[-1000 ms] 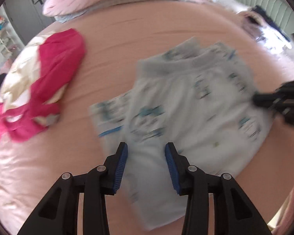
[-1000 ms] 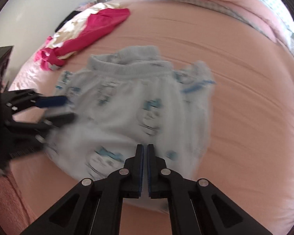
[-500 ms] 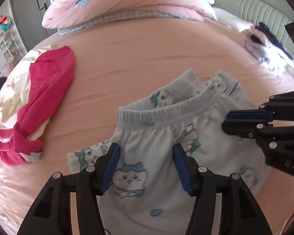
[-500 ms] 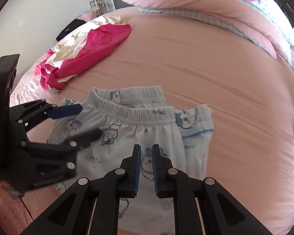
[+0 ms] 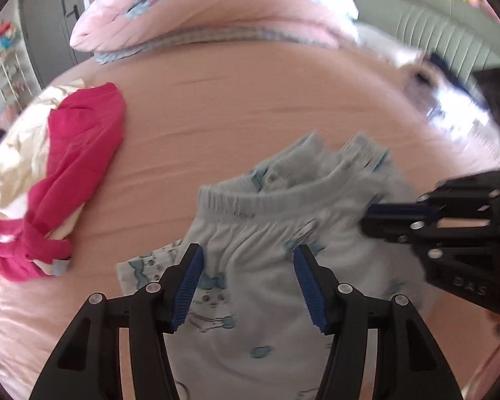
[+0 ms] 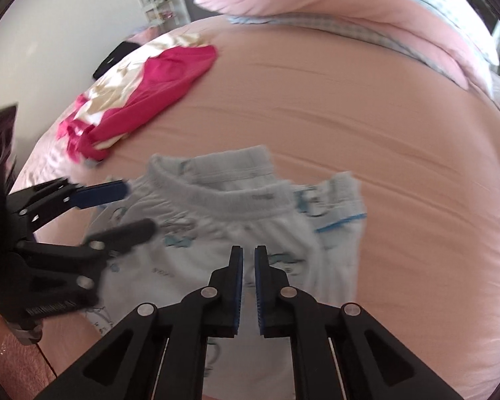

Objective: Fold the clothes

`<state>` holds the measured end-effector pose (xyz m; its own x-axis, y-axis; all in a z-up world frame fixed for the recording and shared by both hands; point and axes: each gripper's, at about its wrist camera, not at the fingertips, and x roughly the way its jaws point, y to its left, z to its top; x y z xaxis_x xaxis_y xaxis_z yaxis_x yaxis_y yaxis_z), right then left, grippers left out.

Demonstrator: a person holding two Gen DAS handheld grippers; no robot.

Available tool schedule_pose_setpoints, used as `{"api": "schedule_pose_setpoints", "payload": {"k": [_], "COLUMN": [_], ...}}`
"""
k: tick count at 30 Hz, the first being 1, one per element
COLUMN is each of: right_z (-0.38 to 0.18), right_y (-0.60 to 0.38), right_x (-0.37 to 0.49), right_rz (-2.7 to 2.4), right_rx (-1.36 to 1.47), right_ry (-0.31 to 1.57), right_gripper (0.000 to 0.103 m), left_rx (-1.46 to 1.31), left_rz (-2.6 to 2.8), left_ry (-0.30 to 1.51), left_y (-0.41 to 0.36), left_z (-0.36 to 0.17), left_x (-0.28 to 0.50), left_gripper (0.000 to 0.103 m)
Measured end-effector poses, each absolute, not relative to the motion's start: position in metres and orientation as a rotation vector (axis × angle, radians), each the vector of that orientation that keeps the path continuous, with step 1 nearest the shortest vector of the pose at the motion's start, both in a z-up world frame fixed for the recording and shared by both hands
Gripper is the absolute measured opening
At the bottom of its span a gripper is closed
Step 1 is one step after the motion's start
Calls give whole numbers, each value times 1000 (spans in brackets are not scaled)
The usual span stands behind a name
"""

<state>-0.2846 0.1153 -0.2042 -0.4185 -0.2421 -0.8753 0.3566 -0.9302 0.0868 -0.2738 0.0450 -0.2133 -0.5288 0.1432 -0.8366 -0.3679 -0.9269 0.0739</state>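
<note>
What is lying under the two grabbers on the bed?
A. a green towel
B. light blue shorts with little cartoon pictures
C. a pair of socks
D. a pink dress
B: the light blue shorts, printed with small cartoon figures, lie spread on the bed right below both grabbers; the pink clothes sit off to the side.

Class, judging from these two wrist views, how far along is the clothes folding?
Done: the pale blue printed shorts lie partly folded on the pink bed. In hand: nothing; left gripper open, right gripper nearly closed with jaws closing, both above the shorts. Left: the crumpled red and cream clothes.
</note>
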Motion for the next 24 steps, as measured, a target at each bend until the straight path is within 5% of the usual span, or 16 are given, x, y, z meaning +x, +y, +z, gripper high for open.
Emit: {"api": "schedule_pose_setpoints", "payload": {"k": [3,8,9,11,15,24], "right_z": [-214,-203,-199,-191,-191,-227], "right_y": [126,179,186,197,216,237], "right_x": [-289,-287,-281,-265,-243,-206], "right_rz": [-2411,-2393,-2420,-2463,-2435,-2269], "right_rx": [1449,1505,1519,1503,1535,1594], "right_ry": [194,-81,-86,-99,-297,-735], "right_gripper": [0,0,11,16,30,32], "left_rx": [-1419,-1640,-1674,-1664,-1660,-1576], "left_rz": [2562,2646,2630,2549,2433,2379], "left_ry": [317,66,-81,-371,-628,-881], "left_y": [17,-50,-62,-76,-81,-84], "left_z": [-216,-212,-211,-209,-211,-218], "left_x": [-269,-244,-234,-212,-180,-159], "left_gripper": [55,56,56,56,56,57]}}
